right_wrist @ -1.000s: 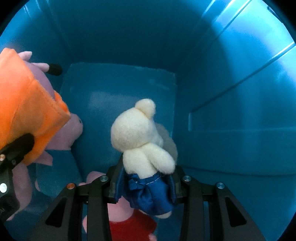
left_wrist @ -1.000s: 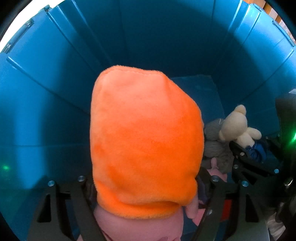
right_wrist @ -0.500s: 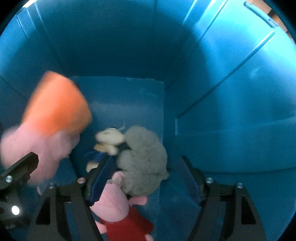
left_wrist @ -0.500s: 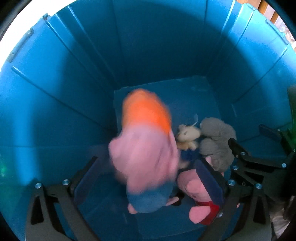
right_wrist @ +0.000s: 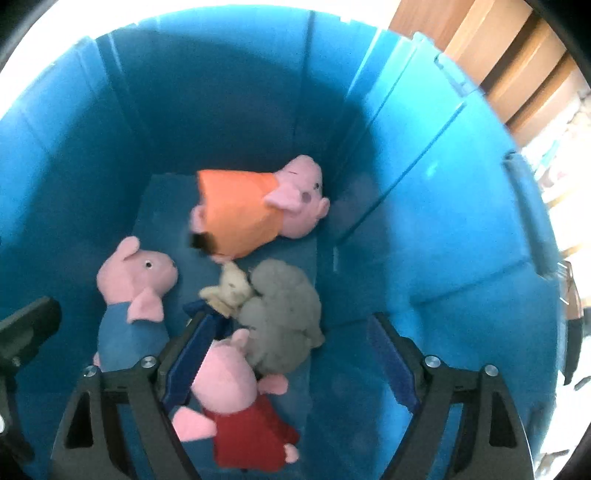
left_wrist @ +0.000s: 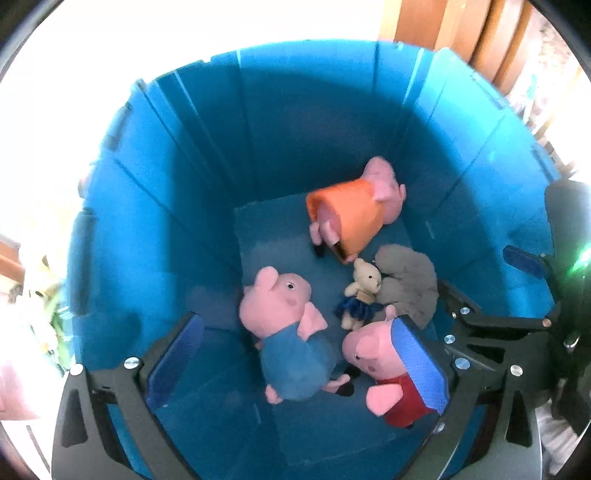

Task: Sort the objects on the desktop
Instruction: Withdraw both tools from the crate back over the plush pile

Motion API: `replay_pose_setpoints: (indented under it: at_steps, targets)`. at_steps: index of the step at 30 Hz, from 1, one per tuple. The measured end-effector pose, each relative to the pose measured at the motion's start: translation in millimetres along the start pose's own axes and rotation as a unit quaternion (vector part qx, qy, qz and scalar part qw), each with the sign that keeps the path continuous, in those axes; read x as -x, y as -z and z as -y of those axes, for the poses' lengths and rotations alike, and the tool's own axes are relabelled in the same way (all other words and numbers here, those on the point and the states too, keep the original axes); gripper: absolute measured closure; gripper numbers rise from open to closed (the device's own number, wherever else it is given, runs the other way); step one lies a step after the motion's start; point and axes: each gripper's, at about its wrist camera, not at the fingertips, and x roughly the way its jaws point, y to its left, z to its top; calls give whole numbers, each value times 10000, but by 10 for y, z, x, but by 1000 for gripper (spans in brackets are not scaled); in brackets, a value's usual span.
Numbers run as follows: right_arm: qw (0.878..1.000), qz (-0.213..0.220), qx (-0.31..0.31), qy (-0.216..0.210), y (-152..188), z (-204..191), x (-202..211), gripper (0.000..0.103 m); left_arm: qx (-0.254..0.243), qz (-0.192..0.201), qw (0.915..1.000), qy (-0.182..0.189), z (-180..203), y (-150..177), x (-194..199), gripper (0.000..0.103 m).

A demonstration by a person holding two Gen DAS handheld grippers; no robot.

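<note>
Both grippers hang above a deep blue bin [left_wrist: 155,192] [right_wrist: 443,229] and look down into it. On its floor lie a pink pig in an orange dress [left_wrist: 351,218] [right_wrist: 243,218], a pig in a blue shirt [left_wrist: 288,325] [right_wrist: 129,302], a pig in a red dress [left_wrist: 380,358] [right_wrist: 236,402], a small cream bear in a blue skirt [left_wrist: 360,291] [right_wrist: 229,288] and a grey plush [left_wrist: 410,284] [right_wrist: 284,317]. My left gripper [left_wrist: 299,358] is open and empty. My right gripper [right_wrist: 291,358] is open and empty; it also shows at the right of the left wrist view [left_wrist: 480,317].
Wooden furniture [left_wrist: 472,33] [right_wrist: 498,70] stands beyond the bin's far right rim. A bright white surface [left_wrist: 55,122] lies left of the bin, with pale objects at its left edge.
Both grippers opened and rose. The orange-dress pig fell from the left gripper and the cream bear from the right; both now lie on the bin floor.
</note>
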Motion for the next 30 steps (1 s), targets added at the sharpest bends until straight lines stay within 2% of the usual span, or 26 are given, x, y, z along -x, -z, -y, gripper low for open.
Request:
replay_pose_setpoints:
  at_steps: [9,14,22,30]
  targets:
    - [9980,601,183,-123,381,-117,608,17,-147,841,9962,192,-52,447,721,0]
    - [9955,893,273,-171,569,-210,900,16,-124,1109,9935,226,-106,638,960,0]
    - [9905,1272,406,-321,728,-437,1194,16,-51,1525,9881,-178,-306,973,1262,0]
    - [9822,1588,834,-551,781,-873,1410,16,266,1657,9850,-395,-599,1264,1448,0]
